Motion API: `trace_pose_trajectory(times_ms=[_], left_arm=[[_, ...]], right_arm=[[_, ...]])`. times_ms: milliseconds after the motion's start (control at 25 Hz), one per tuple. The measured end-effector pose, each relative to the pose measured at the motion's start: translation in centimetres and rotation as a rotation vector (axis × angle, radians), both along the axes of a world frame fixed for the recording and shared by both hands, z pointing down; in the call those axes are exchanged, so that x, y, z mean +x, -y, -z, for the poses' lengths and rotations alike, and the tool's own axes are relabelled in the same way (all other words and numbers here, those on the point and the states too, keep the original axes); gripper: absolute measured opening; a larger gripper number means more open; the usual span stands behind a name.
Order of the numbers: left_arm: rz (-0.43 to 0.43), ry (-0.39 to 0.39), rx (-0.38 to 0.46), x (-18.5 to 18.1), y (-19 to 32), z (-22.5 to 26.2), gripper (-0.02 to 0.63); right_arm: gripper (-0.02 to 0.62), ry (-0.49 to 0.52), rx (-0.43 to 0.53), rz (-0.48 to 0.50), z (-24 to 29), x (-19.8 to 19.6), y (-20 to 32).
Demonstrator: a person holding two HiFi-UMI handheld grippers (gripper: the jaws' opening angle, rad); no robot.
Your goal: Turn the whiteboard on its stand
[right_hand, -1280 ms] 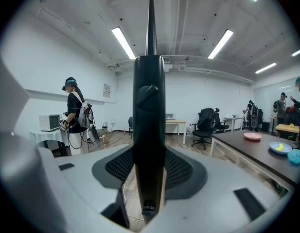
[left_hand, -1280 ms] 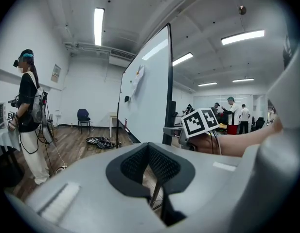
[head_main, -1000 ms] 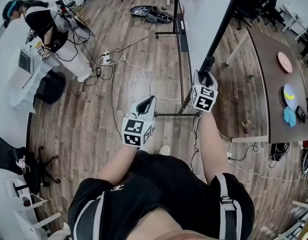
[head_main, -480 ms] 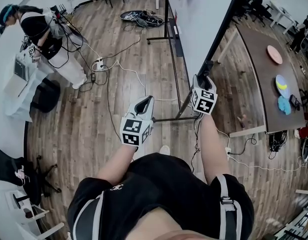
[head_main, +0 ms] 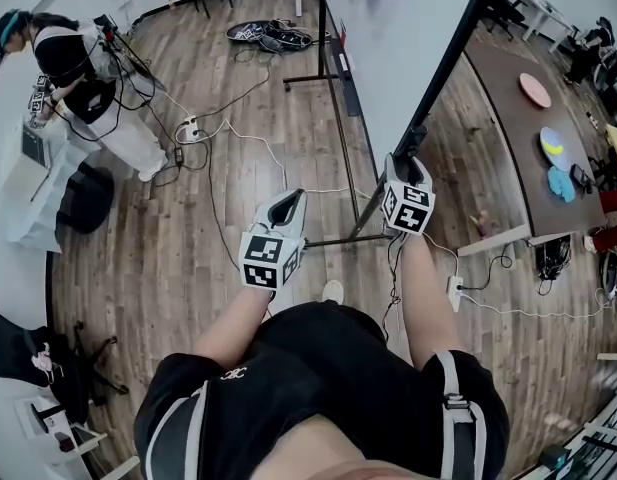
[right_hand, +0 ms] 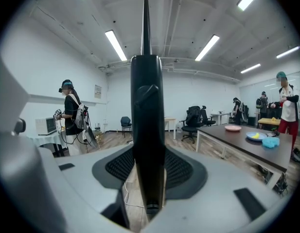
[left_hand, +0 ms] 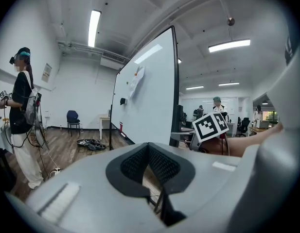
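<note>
The whiteboard (head_main: pixel 408 48) stands on its wheeled stand (head_main: pixel 333 238), its white face turned to the left in the head view. My right gripper (head_main: pixel 412 148) is shut on the board's black frame (head_main: pixel 443 78) at the near edge. In the right gripper view that frame (right_hand: pixel 147 130) runs upright, edge-on, between the pads. My left gripper (head_main: pixel 291 204) hangs free to the left of the stand, with its jaws together and nothing in them. The left gripper view shows the whiteboard (left_hand: pixel 145 96) ahead and the right gripper's marker cube (left_hand: pixel 210 125) beside it.
A person (head_main: pixel 78 78) stands at the far left by a white bench. Cables (head_main: pixel 273 36) and a power strip (head_main: pixel 188 128) lie on the wood floor. A brown table (head_main: pixel 528 158) with plates stands right of the board. An office chair base (head_main: pixel 28 353) is at lower left.
The room has slid left and down in the head view, and more of the board's white face shows. My right gripper stays clamped on the frame; the left has barely moved.
</note>
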State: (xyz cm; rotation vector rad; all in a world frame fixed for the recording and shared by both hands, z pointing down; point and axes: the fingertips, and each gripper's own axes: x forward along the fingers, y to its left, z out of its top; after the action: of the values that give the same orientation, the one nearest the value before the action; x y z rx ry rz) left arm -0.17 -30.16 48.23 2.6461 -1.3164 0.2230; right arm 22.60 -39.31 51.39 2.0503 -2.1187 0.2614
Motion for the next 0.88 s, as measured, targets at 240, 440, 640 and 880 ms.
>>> trace_pose_trajectory(times_ms=[240, 440, 640, 880], left_arm=[[-0.033, -0.006, 0.0, -0.4, -2.8, -0.4, 0.009], [-0.052, -0.019, -0.015, -0.9, -6.1, -1.2, 0.009], [-0.051, -0.031, -0.042, -2.4, -9.8, -2.3, 0.009], [-0.053, -0.04, -0.058, -4.2, -14.2, -3.2, 0.009]], right_arm=[[0.187, -0.007, 0.011, -0.014, -0.1, -1.3, -4.3], [0.187, -0.006, 0.01, -0.021, 0.0, -2.3, -7.6], [0.187, -0.011, 0.021, -0.036, 0.1, -3.4, -11.1], [0.187, -0.022, 0.04, -0.05, -0.1, -5.4, -16.1]])
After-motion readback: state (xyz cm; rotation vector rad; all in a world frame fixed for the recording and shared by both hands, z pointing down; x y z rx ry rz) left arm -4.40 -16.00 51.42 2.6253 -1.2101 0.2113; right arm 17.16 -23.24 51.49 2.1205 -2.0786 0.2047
